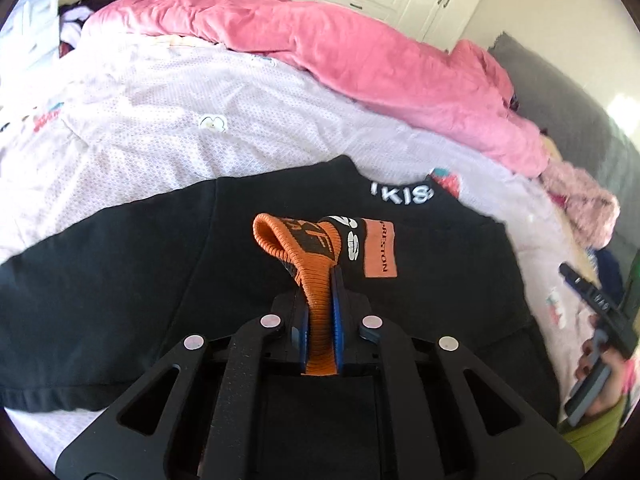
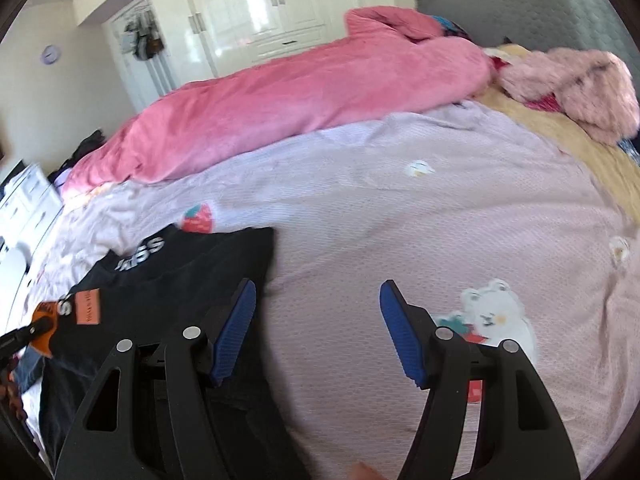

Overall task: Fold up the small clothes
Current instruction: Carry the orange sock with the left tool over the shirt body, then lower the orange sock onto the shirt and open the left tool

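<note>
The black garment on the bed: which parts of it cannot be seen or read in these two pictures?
- Left wrist view: the black garment has its near hem hidden behind the left gripper, whose fingers are shut on the orange cuff.
- White lettering: cut off by a fold.
- Right wrist view: the orange patch text is blurred.

Black shirt [image 1: 120, 280], orange ribbed collar [image 1: 316, 280]

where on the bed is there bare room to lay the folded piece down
Bare lilac sheet lies between the black shirt and the yellow blanket, below the pink duvet; the open right tongs hover there. The headboard end is crowded by the fluffy pink garment. The left tongs grip the orange cuff.
</note>
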